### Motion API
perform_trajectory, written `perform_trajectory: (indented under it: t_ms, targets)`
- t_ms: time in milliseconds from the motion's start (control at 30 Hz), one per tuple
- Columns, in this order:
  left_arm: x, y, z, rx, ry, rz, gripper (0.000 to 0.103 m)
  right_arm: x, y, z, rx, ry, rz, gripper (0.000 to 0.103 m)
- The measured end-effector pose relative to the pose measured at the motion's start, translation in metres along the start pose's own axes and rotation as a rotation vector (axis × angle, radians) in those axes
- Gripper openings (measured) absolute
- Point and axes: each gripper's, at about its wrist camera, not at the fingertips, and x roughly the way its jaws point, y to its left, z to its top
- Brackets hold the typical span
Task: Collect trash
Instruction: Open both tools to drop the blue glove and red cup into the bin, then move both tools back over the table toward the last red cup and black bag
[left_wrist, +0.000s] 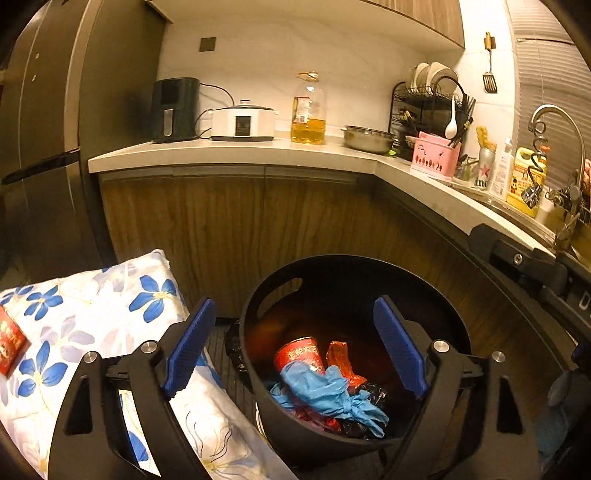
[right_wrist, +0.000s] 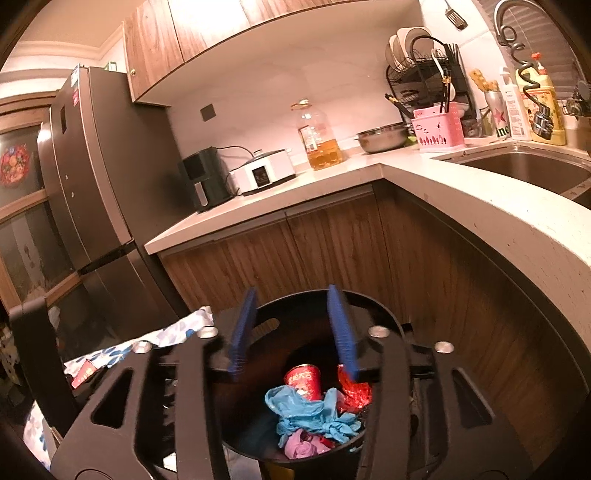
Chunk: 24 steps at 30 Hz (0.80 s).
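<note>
A black round bin stands on the floor against the wooden cabinets. Inside it lie a red paper cup, crumpled blue gloves and a red foil wrapper. The right wrist view shows the same bin with the cup, the gloves, the wrapper and a pink wad. My left gripper hangs over the bin, open wide, with nothing between its blue pads. My right gripper is also above the bin, open and holding nothing.
A surface under a blue-flowered cloth stands left of the bin, with a red packet on it. The L-shaped counter carries appliances, an oil bottle, a steel bowl, a dish rack and a sink. A dark fridge stands at left.
</note>
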Motion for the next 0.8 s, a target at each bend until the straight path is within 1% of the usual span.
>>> perform_trajectory:
  t_ms: [100,133,200,267,333,400,600,667,800]
  targets:
    - [-0.006,0.007,-0.003,-0.012,0.003,0.033,0.084,-0.003,0.000,-0.003,0.004,0.008,-0.001,0.063]
    - [-0.009,0.011,-0.004,-0.018,0.006,0.048,0.085,-0.005,0.001,-0.004,0.005,0.010,-0.002,0.065]
    - [-0.015,0.018,-0.007,-0.034,0.009,0.079,0.087,-0.008,0.002,-0.006,0.005,0.017,-0.008,0.073]
    - [-0.022,0.025,-0.009,-0.047,0.008,0.126,0.087,-0.011,0.005,-0.010,0.001,0.024,-0.014,0.078]
    - [-0.032,0.034,-0.011,-0.063,0.003,0.175,0.087,-0.014,0.009,-0.014,-0.006,0.031,-0.011,0.080]
    - [-0.040,0.040,-0.012,-0.077,0.003,0.203,0.087,-0.018,0.013,-0.019,-0.013,0.037,-0.015,0.084]
    - [-0.066,0.061,-0.017,-0.120,0.000,0.268,0.087,-0.027,0.028,-0.031,-0.033,0.061,-0.017,0.085]
    - [-0.074,0.064,-0.020,-0.124,-0.007,0.285,0.087,-0.031,0.035,-0.034,-0.045,0.056,-0.036,0.085]
    - [-0.089,0.068,-0.024,-0.112,-0.020,0.312,0.087,-0.046,0.051,-0.041,-0.081,0.028,-0.046,0.085]
